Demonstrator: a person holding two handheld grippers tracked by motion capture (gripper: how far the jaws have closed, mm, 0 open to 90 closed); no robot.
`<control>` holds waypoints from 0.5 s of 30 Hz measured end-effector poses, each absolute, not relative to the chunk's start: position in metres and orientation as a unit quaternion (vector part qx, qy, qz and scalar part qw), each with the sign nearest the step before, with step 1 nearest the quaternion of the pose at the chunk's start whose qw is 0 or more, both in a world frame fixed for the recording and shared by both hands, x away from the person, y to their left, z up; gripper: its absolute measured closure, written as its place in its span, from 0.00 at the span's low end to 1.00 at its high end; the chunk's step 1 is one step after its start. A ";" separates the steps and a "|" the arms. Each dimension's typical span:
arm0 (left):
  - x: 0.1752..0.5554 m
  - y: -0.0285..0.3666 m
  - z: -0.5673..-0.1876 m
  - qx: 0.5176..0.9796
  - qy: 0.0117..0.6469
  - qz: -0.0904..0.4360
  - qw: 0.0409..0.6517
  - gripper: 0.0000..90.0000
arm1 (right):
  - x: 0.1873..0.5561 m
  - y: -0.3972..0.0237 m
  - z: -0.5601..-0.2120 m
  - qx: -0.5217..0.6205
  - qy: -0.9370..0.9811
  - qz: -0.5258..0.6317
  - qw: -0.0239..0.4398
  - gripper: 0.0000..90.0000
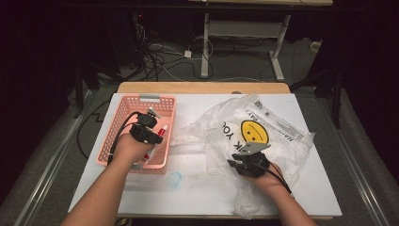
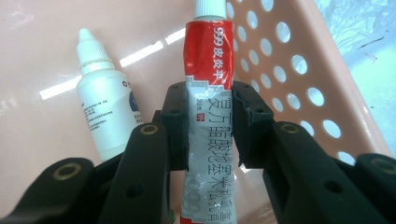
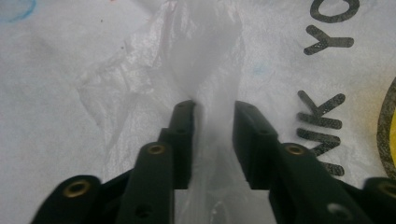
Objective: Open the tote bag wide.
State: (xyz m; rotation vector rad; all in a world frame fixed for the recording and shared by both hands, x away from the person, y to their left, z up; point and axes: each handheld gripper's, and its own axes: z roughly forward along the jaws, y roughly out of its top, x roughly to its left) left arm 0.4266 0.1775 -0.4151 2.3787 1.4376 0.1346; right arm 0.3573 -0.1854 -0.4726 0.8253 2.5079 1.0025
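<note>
Presently the red-and-silver ointment tube [image 2: 208,116] is clamped in the left gripper [image 2: 208,126] jaws over the pink perforated plastic basket [image 1: 123,110] at nine o'clock, while thin clear plastic bag [image 3: 205,93] film, pinched by the right gripper [image 3: 212,135] jaws, could slip or tear.

The high view looks down from six o'clock, far off. Gripper views sit close (sharing its basket [image 1: 123,113] and bag [image 1: 282,136]).
</note>
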 end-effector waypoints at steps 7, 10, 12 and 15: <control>0.422 0.180 -0.411 0.836 0.509 0.059 0.195 0.75 | 0.351 -0.190 -0.466 0.286 0.864 0.377 0.174 1.00; 0.417 0.183 -0.409 0.830 0.510 0.064 0.214 0.75 | 0.348 -0.194 -0.459 0.280 0.851 0.402 0.189 1.00; 0.414 0.185 -0.407 0.827 0.508 0.069 0.230 0.75 | 0.346 -0.196 -0.455 0.282 0.842 0.415 0.197 1.00; 0.408 0.186 -0.406 0.824 0.504 0.078 0.247 0.75 | 0.345 -0.200 -0.450 0.286 0.830 0.432 0.206 1.00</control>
